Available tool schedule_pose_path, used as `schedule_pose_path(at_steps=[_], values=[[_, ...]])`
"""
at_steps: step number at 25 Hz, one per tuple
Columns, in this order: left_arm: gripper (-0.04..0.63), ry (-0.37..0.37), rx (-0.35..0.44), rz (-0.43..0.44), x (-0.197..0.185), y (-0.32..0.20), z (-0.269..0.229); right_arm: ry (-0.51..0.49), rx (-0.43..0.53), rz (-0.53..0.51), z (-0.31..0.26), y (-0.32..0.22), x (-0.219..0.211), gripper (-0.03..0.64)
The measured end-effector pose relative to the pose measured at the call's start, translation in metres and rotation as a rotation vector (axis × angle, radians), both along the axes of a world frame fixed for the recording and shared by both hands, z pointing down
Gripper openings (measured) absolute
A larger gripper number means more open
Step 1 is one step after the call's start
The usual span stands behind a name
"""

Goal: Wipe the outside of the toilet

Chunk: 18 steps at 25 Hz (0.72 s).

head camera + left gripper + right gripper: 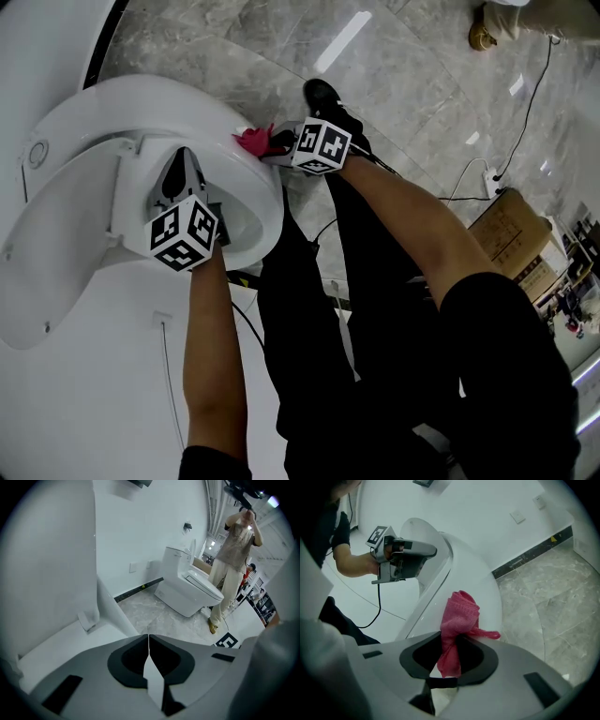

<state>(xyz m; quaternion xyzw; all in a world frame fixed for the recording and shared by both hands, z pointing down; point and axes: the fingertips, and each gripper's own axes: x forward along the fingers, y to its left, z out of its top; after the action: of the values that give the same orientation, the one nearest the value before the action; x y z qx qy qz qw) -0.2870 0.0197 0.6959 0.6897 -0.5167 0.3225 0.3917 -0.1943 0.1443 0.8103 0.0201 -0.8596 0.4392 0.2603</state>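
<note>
Nearest the lens, the right tool [449,660] has its jaws clamped on a pink cloth [459,616]. The cloth's bunched free end stands out past the jaws and lies against the white outer curve of the toilet [490,597]. From the head view, this right tool [281,148] holds the cloth [254,141] on the far right edge of the toilet rim [270,202].

The left tool [148,639] has its jaws together with nothing between them. In the head view the left tool [181,173] sits over the left part of the bowl, close to the raised lid [56,234]. Whether it touches the lid cannot be told.

Each marker cube [183,232] bears black-and-white square patterns. Print on the cardboard box [511,230] at the right is too small to read.

Right of the toilet, grey marble floor [422,75] gives room. A black shoe [323,94] stands just beyond the cloth, and a thin cable [534,94] trails across the floor toward the box. On the other side the toilet sits close to a white wall [464,508] with dark skirting [534,550]. Far off, a second toilet [187,592] stands against that wall with a person [234,559] beside it.
</note>
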Motion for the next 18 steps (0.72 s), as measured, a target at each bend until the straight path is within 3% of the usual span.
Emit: schedule_pose_path(at_steps=[7,9,11,15,18], values=[[0.02,0.007,0.005,0.035,0.023,0.004,-0.002,0.003,-0.111,0.031,-0.002,0.036,0.011,0.106],[0.02,0.009,0.003,0.049,0.03,0.003,-0.001,0.002,-0.148,-0.002,-0.002,0.047,0.014,0.106],[0.02,0.014,-0.004,0.045,0.034,0.002,0.0,0.002,-0.183,-0.127,-0.004,0.07,0.019,0.106],[0.02,0.021,-0.002,0.044,0.041,-0.003,0.001,0.017,-0.282,-0.526,-0.008,0.149,0.037,0.106],[0.02,0.033,0.006,0.029,0.042,-0.008,-0.002,0.006,-0.39,-0.545,-0.016,0.157,0.048,0.106]])
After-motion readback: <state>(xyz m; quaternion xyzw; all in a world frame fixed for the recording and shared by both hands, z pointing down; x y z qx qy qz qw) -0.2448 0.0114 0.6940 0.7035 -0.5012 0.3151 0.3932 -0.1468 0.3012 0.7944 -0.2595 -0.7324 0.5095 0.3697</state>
